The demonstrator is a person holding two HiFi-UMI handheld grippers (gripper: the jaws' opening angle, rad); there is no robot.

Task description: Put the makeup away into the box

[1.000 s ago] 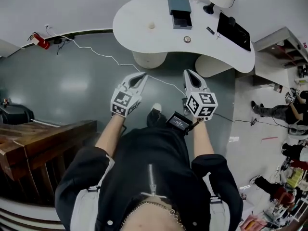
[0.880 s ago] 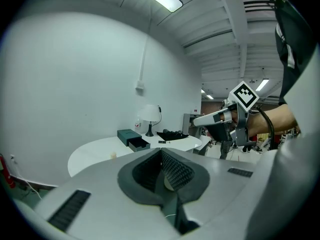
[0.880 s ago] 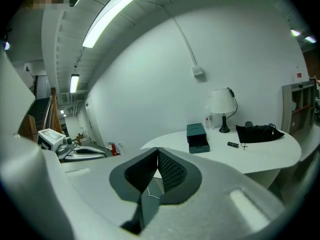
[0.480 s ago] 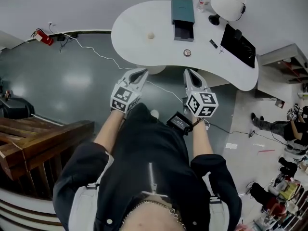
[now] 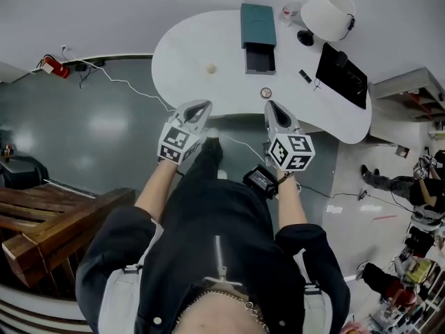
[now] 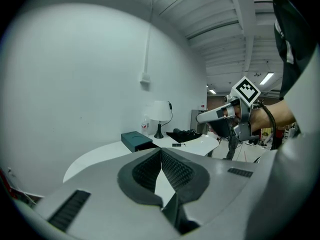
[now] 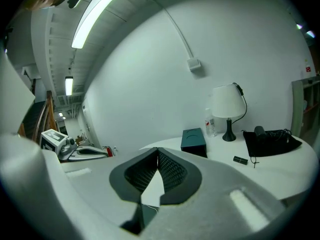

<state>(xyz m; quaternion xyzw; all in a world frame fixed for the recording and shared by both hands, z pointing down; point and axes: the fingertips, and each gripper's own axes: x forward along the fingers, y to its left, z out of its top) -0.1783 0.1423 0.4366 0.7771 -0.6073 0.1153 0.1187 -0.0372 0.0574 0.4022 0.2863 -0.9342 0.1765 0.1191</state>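
A teal box (image 5: 258, 24) stands on the white curved table (image 5: 188, 44), its dark drawer (image 5: 259, 60) pulled out toward me. The box also shows in the left gripper view (image 6: 136, 140) and the right gripper view (image 7: 194, 140). Loose on the table lie a small round pale item (image 5: 211, 67), a round compact (image 5: 265, 92) and a small black stick (image 5: 304, 76), (image 7: 240, 159). My left gripper (image 5: 198, 108), (image 6: 161, 150) and right gripper (image 5: 272, 107), (image 7: 158, 150) hover side by side at the table's near edge, both shut and holding nothing.
A white lamp (image 5: 327, 12), a clear bottle (image 5: 288, 9) and a black bag (image 5: 341, 65) stand at the table's right end. A white cable (image 5: 132, 83) runs across the grey floor. Wooden furniture (image 5: 55, 221) is at my left.
I have walked toward the table, which now lies nearer. Both grippers have reached its near edge, still shut.
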